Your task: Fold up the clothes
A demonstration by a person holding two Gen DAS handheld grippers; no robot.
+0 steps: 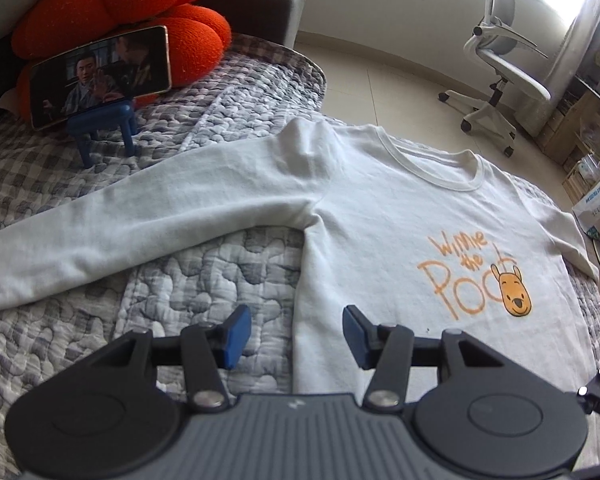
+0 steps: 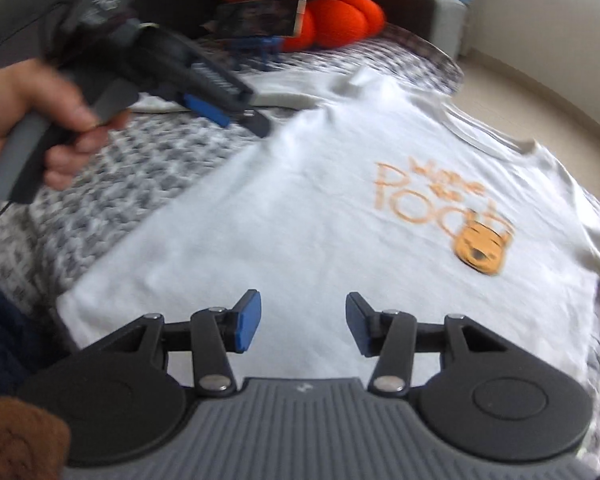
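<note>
A white long-sleeved shirt [image 1: 380, 216] with an orange "Winnie the Pooh" print lies flat, front up, on the quilted bed. Its left sleeve [image 1: 100, 220] stretches out to the left. My left gripper [image 1: 296, 334] is open and empty, hovering over the shirt's left side edge. My right gripper [image 2: 303, 324] is open and empty above the shirt's lower body [image 2: 280, 240]. The right wrist view, which is blurred, also shows the left gripper [image 2: 228, 116] held in a hand above the shirt's left side.
The grey checked quilt [image 1: 204, 280] covers the bed. A phone [image 1: 100, 76] on a blue stand leans against an orange cushion [image 1: 140, 4] at the back left. An office chair [image 1: 500, 60] and shelves stand on the floor beyond the bed's right side.
</note>
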